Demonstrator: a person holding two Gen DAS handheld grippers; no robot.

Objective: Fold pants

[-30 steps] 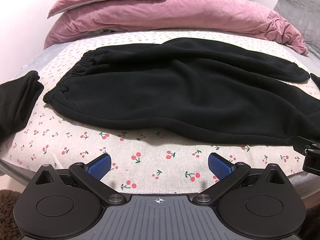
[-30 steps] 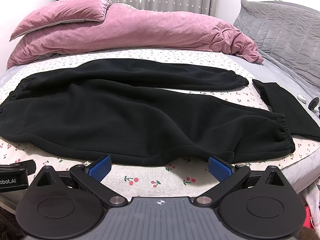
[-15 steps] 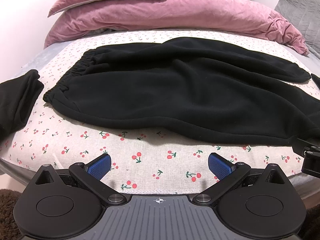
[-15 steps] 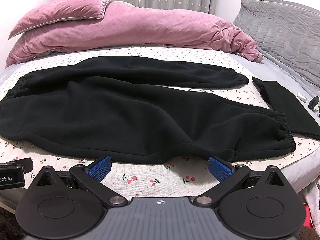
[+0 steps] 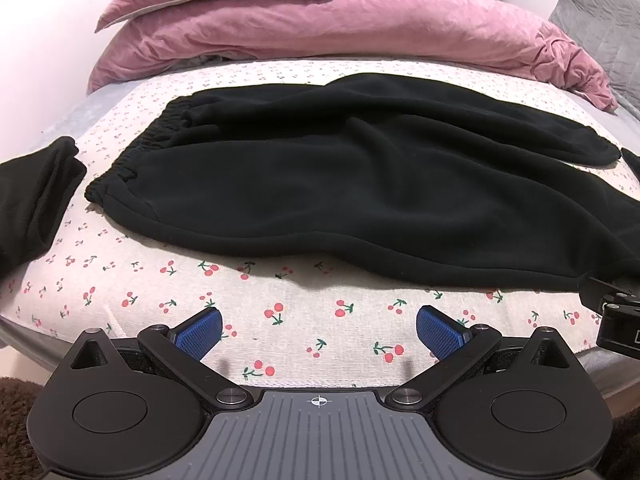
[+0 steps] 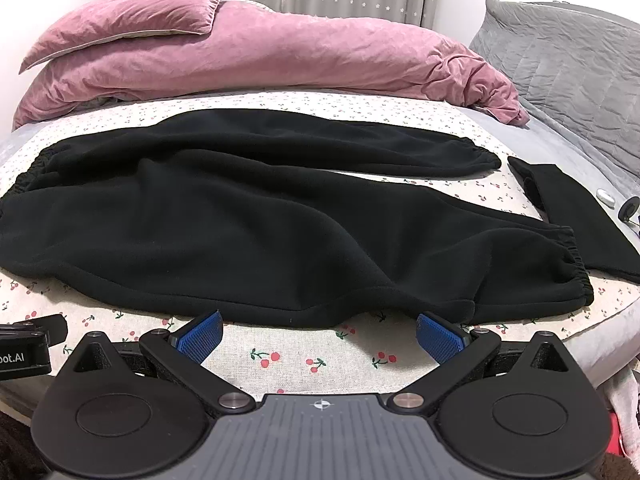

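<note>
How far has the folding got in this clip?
Done: the black pants lie spread flat on the cherry-print sheet, legs apart, no fold made. In hand: nothing; the left gripper and right gripper hover open near the front edge. Left: every fold.

In the left wrist view the pants [image 5: 360, 184] ran off the right edge, their cuffs out of sight. A dark folded cloth [image 5: 32, 204] was cut by the left edge (its kind could not be told). Small objects [image 6: 606, 199] in the right view were too tiny to identify.
</note>
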